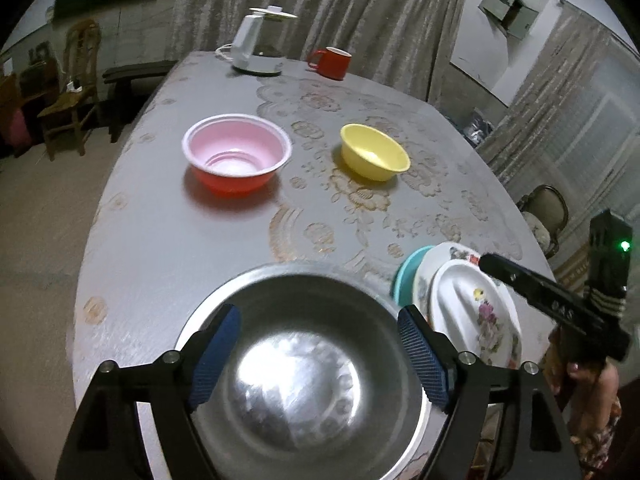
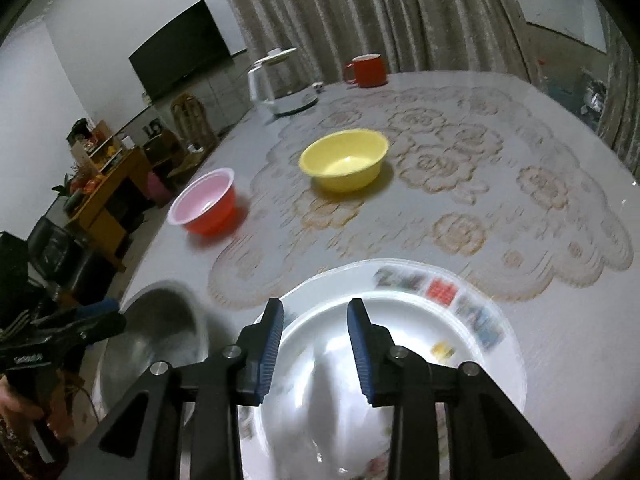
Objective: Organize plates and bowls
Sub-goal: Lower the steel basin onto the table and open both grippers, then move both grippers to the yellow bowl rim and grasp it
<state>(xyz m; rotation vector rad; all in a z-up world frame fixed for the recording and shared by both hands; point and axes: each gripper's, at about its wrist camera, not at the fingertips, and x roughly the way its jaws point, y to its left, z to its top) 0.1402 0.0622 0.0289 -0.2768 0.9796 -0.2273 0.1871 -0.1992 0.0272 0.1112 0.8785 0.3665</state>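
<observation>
Steel bowl [image 1: 296,368] at lower centre, under the spread, empty left gripper [image 1: 320,356]: rigid, slick, best pinched at rim. Plate stack [image 2: 400,344] below the right gripper [image 2: 316,344], partly apart, empty: glossy, breakable.

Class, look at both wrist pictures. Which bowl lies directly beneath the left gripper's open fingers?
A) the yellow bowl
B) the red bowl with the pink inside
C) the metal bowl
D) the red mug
C: the left gripper hangs open over the metal bowl, while the yellow bowl and the red bowl sit farther off on the table.
</observation>
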